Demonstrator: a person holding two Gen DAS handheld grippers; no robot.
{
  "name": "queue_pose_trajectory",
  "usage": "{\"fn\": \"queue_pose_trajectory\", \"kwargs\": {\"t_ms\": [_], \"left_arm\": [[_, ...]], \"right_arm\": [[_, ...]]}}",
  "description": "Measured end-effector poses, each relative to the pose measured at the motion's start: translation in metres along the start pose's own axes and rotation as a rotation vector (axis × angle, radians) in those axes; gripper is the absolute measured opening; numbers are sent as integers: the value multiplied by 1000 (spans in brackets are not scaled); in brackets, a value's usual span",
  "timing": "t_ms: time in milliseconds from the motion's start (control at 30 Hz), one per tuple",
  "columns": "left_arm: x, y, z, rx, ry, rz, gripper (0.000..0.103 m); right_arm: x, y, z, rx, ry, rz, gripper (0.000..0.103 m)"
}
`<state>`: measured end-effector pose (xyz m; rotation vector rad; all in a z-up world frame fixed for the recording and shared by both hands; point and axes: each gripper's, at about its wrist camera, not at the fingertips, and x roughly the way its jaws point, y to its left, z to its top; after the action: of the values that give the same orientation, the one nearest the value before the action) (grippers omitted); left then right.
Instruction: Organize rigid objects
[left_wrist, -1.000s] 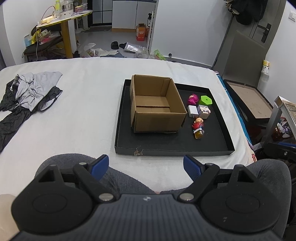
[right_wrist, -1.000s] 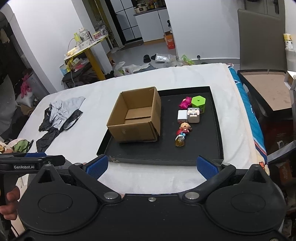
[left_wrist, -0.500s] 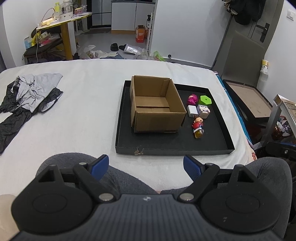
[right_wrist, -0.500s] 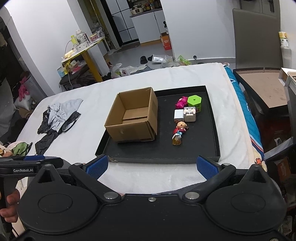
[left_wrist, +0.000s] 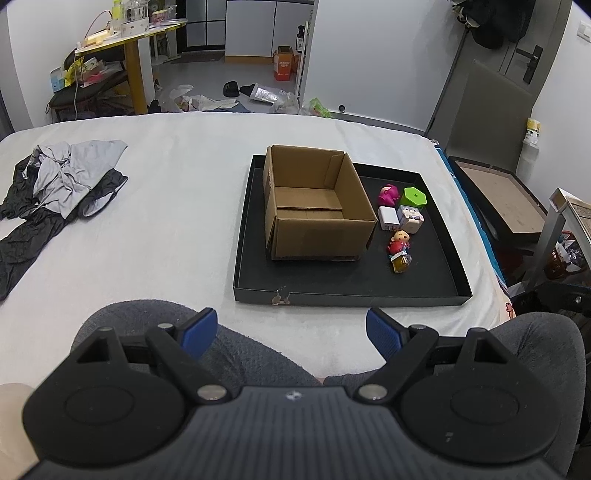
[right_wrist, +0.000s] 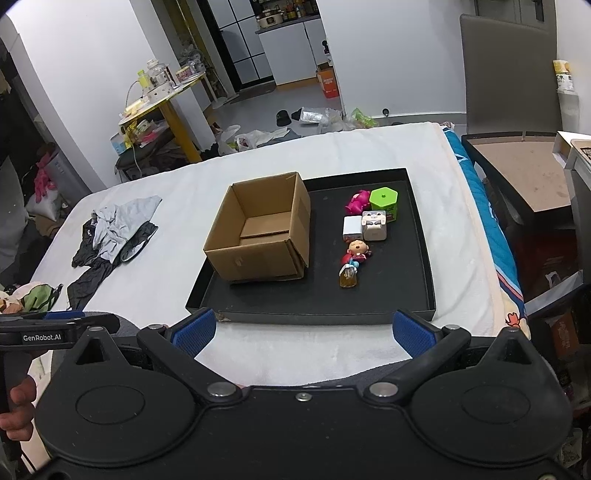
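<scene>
An empty cardboard box (left_wrist: 314, 201) (right_wrist: 260, 232) stands on the left part of a black tray (left_wrist: 332, 288) (right_wrist: 421, 258) on the white bed. Right of the box lie several small toys: a pink figure (left_wrist: 388, 194) (right_wrist: 357, 201), a green hexagonal pot (left_wrist: 414, 196) (right_wrist: 385, 200), a white cube (left_wrist: 389, 218) (right_wrist: 352, 228), a face cube (left_wrist: 410, 218) (right_wrist: 375, 225), a red-dressed doll (left_wrist: 399, 240) (right_wrist: 356, 251) and a small amber bottle (left_wrist: 400, 262) (right_wrist: 348, 278). My left gripper (left_wrist: 291, 328) and right gripper (right_wrist: 302, 328) hang open and empty, short of the tray's near edge.
Grey and black clothes (left_wrist: 62, 184) (right_wrist: 114, 232) lie crumpled on the bed's left side. The person's grey-trousered knees (left_wrist: 221, 354) sit under the grippers. A brown-topped side table (right_wrist: 524, 170) stands right of the bed. The other handheld gripper (right_wrist: 55, 328) shows at the left edge.
</scene>
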<state>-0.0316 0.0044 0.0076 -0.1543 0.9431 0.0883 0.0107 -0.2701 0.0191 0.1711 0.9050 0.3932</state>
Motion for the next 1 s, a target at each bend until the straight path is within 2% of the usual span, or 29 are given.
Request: {"fn": "queue_pose_trajectory", "kwargs": {"t_ms": [900,1000], "left_arm": [[27,3,18,14,50,4,87],[35,4,23,12,70,0,87]], "right_arm": [[20,-5,6,3,37,-10,103],[21,-8,8,13,13,-27,103]]}}
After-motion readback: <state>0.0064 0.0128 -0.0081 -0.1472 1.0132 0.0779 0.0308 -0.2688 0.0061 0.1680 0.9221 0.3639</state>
